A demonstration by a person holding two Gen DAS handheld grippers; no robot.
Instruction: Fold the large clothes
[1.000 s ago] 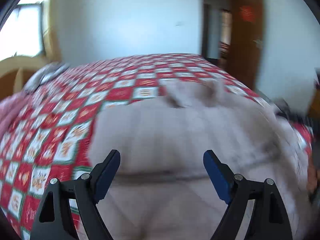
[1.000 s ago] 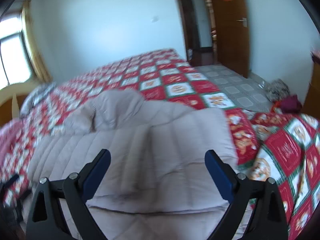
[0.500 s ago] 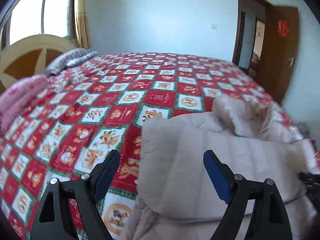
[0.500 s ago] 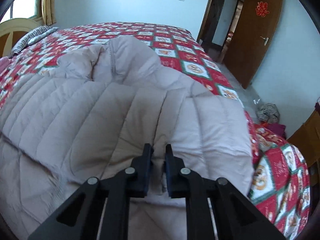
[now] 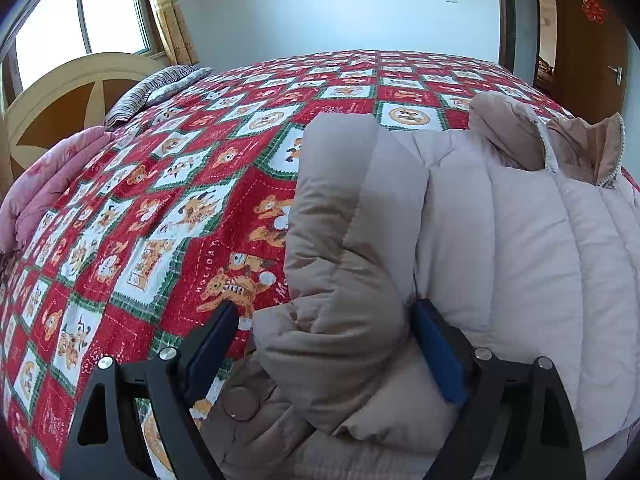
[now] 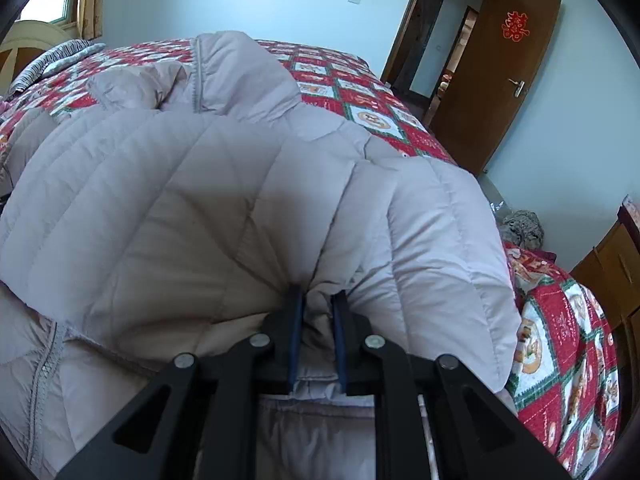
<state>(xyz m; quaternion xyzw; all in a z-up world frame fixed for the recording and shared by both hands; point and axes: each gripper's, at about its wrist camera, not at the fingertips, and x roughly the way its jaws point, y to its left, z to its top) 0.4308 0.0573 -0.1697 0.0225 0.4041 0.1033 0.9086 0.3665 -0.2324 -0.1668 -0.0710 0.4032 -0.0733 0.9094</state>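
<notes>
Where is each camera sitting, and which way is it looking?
Left wrist view: sits on the left gripper, looking along its open fingers across the red checked teddy-bear bedspread toward the window; puffy beige quilted coat bulges between the fingers.
Right wrist view: sits on the right gripper, shut on the coat's folded edge, facing the brown wooden door.
No hand or arm shows in either, only black gripper parts.
Shared: the coat, the bedspread, the door.

We see a pale beige quilted coat (image 5: 500, 240) at three o'clock, and a red-green-white checked bedspread (image 5: 180, 200) (bear motifs) at nine.
</notes>
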